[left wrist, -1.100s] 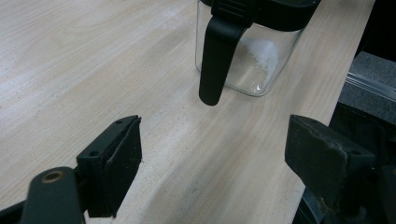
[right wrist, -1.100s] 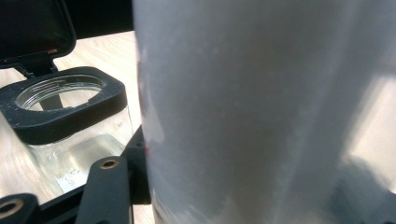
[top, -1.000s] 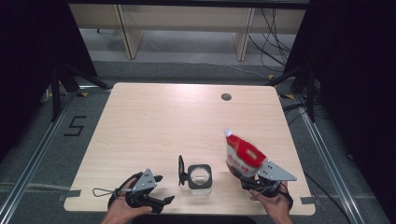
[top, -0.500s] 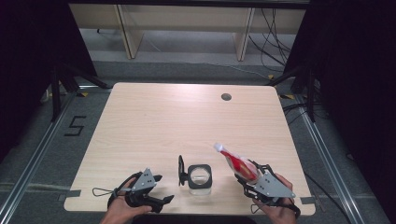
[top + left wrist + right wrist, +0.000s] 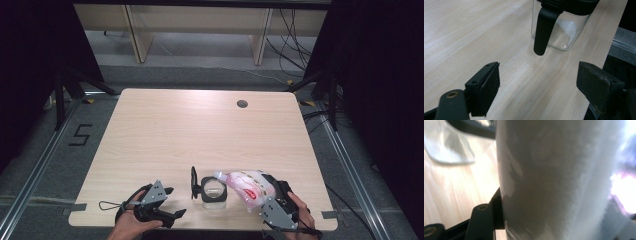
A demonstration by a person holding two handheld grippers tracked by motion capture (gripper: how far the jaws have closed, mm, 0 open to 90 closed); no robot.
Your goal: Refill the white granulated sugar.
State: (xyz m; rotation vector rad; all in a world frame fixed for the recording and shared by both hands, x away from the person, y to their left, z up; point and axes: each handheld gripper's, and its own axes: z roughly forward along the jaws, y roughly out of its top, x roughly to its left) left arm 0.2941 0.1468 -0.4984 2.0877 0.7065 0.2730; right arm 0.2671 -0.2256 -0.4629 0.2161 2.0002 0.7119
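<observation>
wooden table [image 5: 165, 130], round grommet hole [image 5: 242, 104]

left claw [image 5: 172, 202]: black body, grey three-cornered plate, looped black cable | right claw [image 5: 260, 192]: black, grey plate | jaws: blocky black pads, brass screw

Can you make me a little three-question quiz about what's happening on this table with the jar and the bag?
1. True or false: the right claw is shut on the pouch.
2. Which way does the pouch's spout point? A) toward the jar B) toward the far table edge C) straight down at the floor
3. What is between the pads of the left claw?

Key
1. True.
2. A; the pouch lies tipped over, its spout at the jar's open top.
3. Nothing; it is open, with bare table between.
</observation>
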